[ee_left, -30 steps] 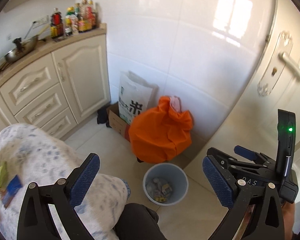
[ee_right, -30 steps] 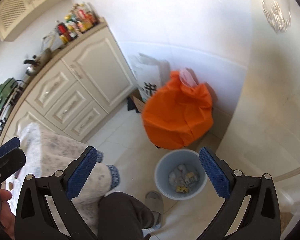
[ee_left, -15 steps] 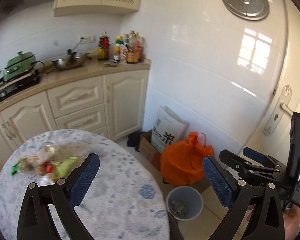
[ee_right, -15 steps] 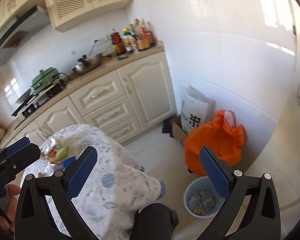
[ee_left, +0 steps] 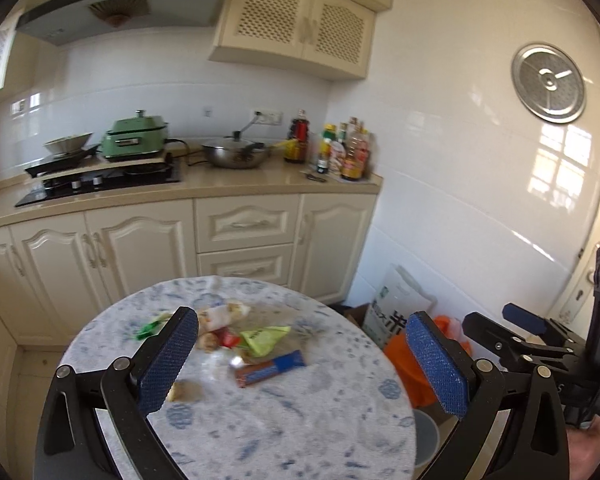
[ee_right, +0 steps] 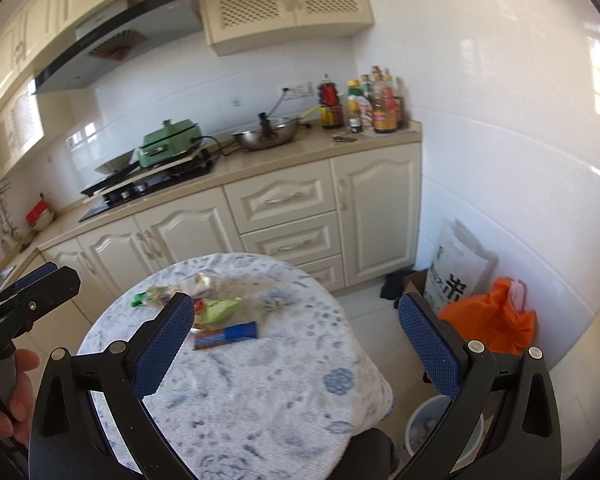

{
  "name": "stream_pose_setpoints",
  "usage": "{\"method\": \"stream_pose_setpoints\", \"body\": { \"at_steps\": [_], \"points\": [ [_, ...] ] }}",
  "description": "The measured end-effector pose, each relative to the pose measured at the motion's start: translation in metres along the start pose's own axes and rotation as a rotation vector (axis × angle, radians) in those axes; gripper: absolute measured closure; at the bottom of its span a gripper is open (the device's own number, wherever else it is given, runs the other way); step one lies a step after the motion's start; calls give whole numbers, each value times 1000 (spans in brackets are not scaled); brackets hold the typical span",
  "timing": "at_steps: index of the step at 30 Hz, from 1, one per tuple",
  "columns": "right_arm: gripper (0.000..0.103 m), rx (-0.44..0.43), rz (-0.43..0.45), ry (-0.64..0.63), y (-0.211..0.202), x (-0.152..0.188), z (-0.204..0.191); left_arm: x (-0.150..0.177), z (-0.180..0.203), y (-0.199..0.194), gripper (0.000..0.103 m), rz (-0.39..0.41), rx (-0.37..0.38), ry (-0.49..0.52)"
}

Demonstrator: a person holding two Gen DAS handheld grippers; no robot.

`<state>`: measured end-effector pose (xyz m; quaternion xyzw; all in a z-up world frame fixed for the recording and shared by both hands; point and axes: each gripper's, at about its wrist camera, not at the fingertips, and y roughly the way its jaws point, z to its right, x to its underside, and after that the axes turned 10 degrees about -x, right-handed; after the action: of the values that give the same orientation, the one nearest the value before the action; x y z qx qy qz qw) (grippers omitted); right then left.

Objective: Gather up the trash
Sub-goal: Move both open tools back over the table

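Blue-and-brown snack wrapper (ee_left: pixel 269 368) lies on the tabletop (ee_left: pixel 284 432) ahead of both empty, wide-open tongs, left tongs (ee_left: pixel 304 364) and right tongs (ee_right: pixel 296 346).

**Legible Markings**

One marking is legible. A large black Chinese character, 米, is printed on the lower front of the white paper sack (ee_right: pixel 456 272) that is stood against the wall beside the cabinet; a small green emblem is printed above it. The same character is seen on the sack in the left wrist view (ee_left: pixel 400 312). Bottle labels and wrapper printing are too blurred to be read.
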<state>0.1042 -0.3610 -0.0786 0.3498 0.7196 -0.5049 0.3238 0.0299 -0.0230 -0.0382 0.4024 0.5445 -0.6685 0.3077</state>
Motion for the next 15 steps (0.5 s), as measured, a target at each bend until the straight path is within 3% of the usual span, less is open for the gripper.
{"method": "stream_pose_setpoints", "body": {
  "at_steps": [15],
  "points": [
    [0, -131, -76, -160, 43, 7, -85, 26, -56, -14, 1, -53, -200, -113]
  ]
}}
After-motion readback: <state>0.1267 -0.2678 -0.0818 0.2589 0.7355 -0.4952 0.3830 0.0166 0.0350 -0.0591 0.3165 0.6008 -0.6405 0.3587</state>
